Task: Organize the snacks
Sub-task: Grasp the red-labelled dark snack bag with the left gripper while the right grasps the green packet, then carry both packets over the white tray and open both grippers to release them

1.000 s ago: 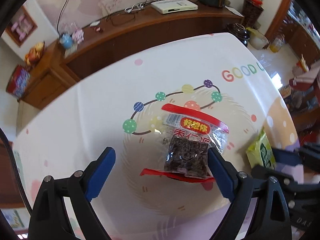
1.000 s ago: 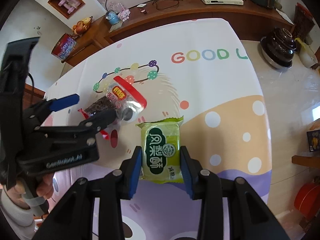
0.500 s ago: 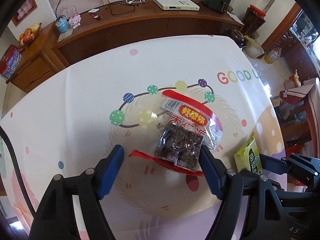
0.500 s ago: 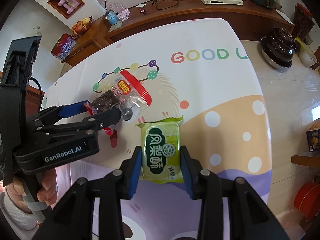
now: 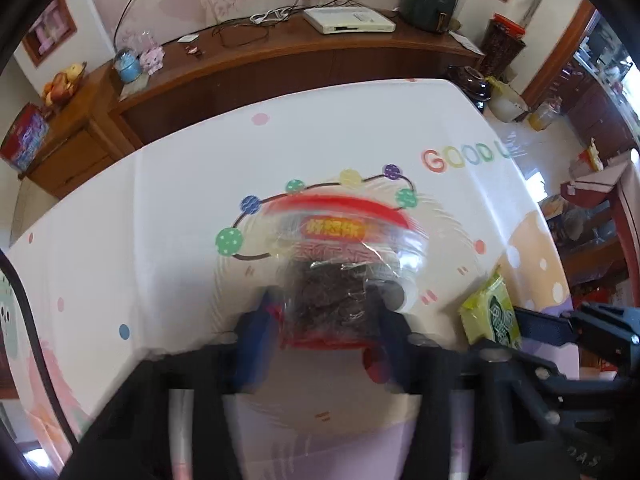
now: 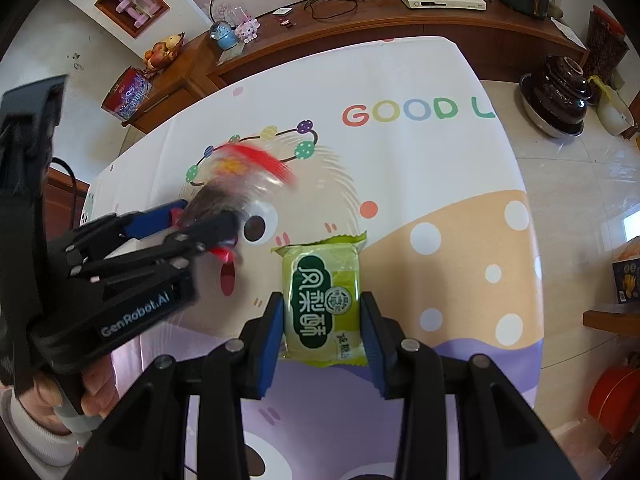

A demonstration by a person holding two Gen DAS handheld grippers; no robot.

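In the left wrist view, the left gripper (image 5: 326, 316) is closing on the clear red-trimmed snack bag (image 5: 336, 276) — bag sits between the blue pads, long axis running straight ahead along the fingers, blurred. Green pastry pack (image 5: 491, 312) lies to its right on the table (image 5: 160, 208).

In the right wrist view, the right gripper (image 6: 323, 330) is clenched on the green pastry pack (image 6: 322, 304) — pads on both long sides, long axis away from the camera. Snack bag (image 6: 236, 184) sits left, nearer the left gripper (image 6: 200, 220).

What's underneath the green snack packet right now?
The green snack packet lies flat on the cartoon tablecloth, between the right gripper fingers. Orange and purple print shows around its edges; whatever is printed directly beneath it is covered.
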